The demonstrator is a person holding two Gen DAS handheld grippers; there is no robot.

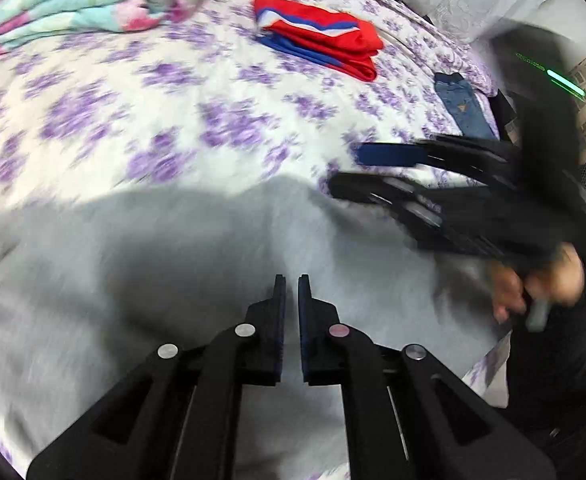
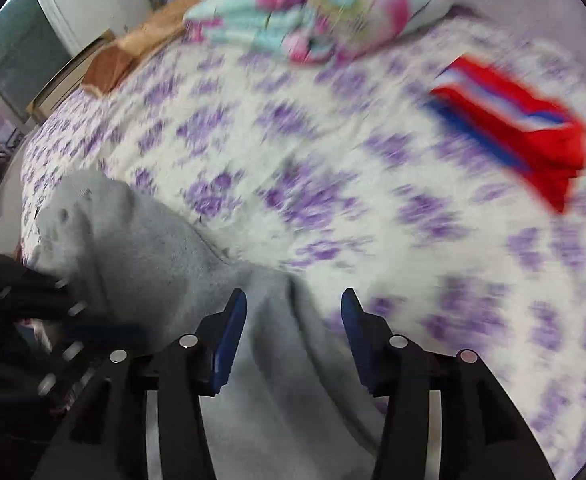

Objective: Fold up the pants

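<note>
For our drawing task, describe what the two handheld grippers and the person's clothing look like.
Both the left gripper and the right gripper are matte black plastic with round silver rivets and two flat fingers faced with blue pads. A green light strip glows on the right one. The sleeve is dark.

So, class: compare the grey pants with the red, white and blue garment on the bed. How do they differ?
The grey pants are plain; the red, white and blue garment is striped.
The grey pants lie loose and rumpled at the near edge; the red garment is folded into a neat stack further back.
Both rest on the purple-flowered bedspread.
</note>
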